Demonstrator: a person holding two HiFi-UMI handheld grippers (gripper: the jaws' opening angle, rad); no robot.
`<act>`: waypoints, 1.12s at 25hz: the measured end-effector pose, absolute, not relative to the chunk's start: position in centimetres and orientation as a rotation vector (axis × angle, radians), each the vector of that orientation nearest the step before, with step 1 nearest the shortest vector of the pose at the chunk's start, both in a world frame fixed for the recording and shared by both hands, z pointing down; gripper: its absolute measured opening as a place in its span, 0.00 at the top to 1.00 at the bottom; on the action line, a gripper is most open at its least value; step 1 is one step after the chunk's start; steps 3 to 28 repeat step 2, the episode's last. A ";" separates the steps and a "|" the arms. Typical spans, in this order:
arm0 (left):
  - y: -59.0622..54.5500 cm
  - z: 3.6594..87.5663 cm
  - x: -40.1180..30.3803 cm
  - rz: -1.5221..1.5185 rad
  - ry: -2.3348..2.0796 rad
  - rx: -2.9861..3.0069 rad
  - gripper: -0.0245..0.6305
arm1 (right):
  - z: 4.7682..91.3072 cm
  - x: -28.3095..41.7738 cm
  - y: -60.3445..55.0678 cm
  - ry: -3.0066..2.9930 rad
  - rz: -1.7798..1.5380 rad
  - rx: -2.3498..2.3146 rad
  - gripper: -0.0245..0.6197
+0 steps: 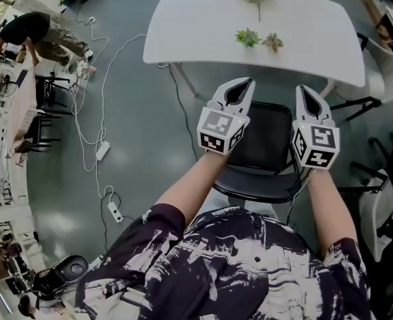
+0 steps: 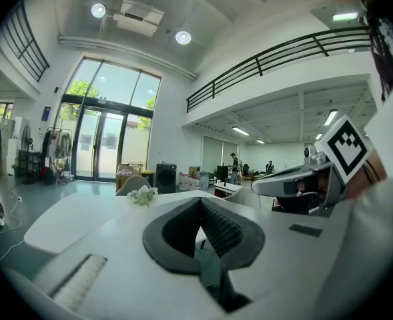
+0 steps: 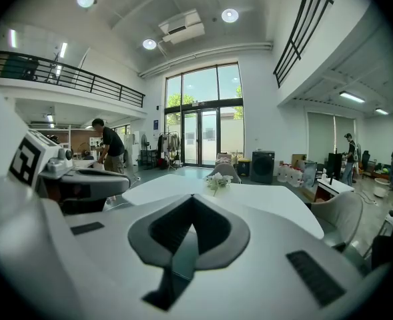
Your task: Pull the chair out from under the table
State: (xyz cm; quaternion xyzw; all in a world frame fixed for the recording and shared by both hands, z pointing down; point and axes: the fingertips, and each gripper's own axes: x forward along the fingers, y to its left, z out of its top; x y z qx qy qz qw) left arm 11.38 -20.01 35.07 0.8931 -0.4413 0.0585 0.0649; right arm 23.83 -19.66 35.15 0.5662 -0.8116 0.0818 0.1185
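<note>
A black chair (image 1: 269, 145) stands right in front of me, its far part tucked under the near edge of the white table (image 1: 196, 25). Both grippers hover over the chair, pointing at the table. My left gripper (image 1: 242, 83) is above the chair's left side and my right gripper (image 1: 305, 89) above its right side. Each is shut with nothing between its jaws. In the left gripper view the left gripper (image 2: 199, 201) has its jaws together, and the tabletop (image 2: 69, 222) lies beyond. In the right gripper view the right gripper (image 3: 191, 198) is likewise closed before the table (image 3: 276, 209).
Small plant sprigs (image 1: 248, 37) lie on the table. White cables and power strips (image 1: 103, 151) trail over the grey floor at left. A person (image 1: 33, 29) bends over a bench at far left. A white chair (image 1: 389, 72) stands at the table's right end.
</note>
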 end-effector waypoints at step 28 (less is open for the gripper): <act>-20.1 35.1 11.4 0.173 -1.335 2.695 0.96 | 35.2 23.8 -19.8 -2.375 0.237 1.654 0.96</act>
